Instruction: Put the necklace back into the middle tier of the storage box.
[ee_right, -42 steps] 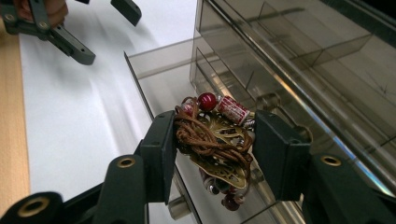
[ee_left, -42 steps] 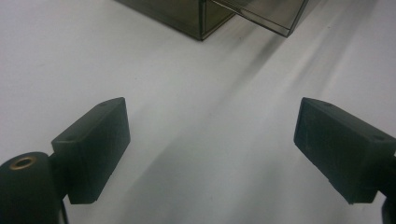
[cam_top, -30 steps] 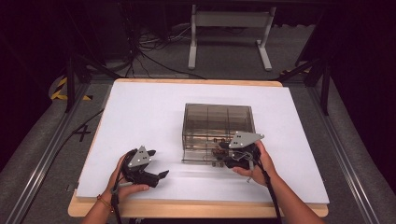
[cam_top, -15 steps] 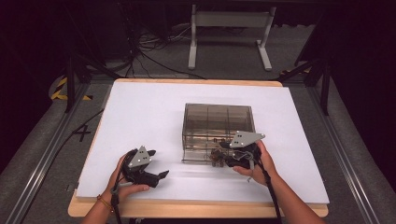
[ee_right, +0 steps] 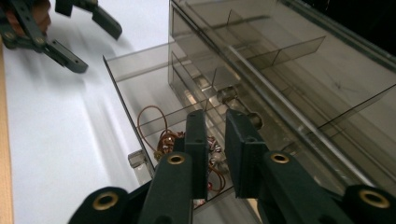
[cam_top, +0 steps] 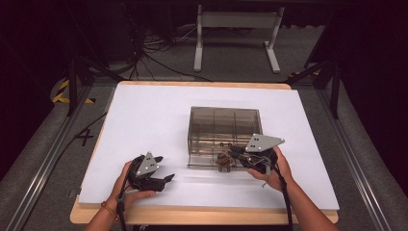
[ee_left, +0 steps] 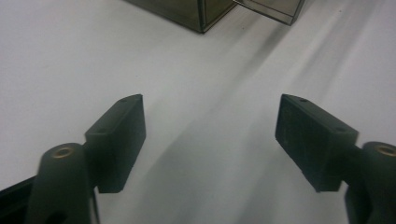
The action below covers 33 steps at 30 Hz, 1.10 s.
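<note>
Left gripper jaws wide apart over bare white tabletop, right gripper jaws nearly together, small gap, above pulled-out drawer of smoky acrylic drawer box, copper-coloured wire tangle just beyond tips

White-topped counter with a pale wooden edge, seen from above.

Carries a smoky clear plastic organiser box right of centre, divided into compartments, with a low drawer pulled out toward the near edge and resting on the white sheet. Holds a tangle of reddish-brown wire inside that drawer. Otherwise bare white across the left half and far side, with soft shadows near the front edge. Stands on a dark grey floor.
</note>
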{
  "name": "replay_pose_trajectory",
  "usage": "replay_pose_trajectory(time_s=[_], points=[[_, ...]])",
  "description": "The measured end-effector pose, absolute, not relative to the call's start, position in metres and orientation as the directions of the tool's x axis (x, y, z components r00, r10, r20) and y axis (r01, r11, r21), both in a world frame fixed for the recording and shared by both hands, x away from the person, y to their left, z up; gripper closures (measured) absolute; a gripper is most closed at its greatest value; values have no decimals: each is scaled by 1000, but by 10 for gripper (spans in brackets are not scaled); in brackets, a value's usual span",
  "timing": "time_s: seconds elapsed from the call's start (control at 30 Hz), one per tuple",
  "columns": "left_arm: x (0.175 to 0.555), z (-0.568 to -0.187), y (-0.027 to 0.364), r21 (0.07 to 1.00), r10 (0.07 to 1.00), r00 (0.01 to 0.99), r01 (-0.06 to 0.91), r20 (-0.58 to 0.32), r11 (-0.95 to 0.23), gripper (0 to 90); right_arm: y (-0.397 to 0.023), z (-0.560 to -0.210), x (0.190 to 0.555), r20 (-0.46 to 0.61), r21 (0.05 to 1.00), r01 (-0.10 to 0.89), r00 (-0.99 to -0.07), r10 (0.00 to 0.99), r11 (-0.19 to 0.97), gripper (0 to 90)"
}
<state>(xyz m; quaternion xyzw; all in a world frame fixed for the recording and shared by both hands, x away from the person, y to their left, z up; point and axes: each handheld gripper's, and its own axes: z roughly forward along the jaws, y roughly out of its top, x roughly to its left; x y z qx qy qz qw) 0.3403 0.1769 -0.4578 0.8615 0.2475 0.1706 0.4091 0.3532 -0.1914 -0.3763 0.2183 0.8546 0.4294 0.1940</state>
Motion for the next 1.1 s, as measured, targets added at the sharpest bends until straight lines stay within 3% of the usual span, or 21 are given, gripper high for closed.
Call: replay_pose_trajectory(time_s=[0.2, 0.3, 0.5, 0.7, 0.87, 1.1], points=[[336, -454, 175, 807, 532, 844, 264, 72, -528, 499, -205, -363, 349, -189, 841, 167, -801, 569, 514, 873], [330, -451, 168, 792, 498, 860, 225, 113, -567, 653, -215, -355, 349, -194, 857, 159, -781, 594, 490, 885], [325, -448, 160, 798, 471, 875, 207, 108, -567, 798, -238, -345, 350, -216, 877, 153, -722, 658, 455, 893], [319, -441, 150, 803, 470, 877, 205, 103, -559, 896, -261, -340, 357, -230, 883, 172, -654, 721, 437, 882], [318, -434, 139, 826, 466, 883, 227, 49, -516, 898, -268, -345, 364, -223, 878, 196, -639, 736, 436, 882], [318, -426, 117, 827, 433, 899, 192, 68, -528, 898, -270, -350, 371, -204, 873, 223, -640, 741, 433, 879]])
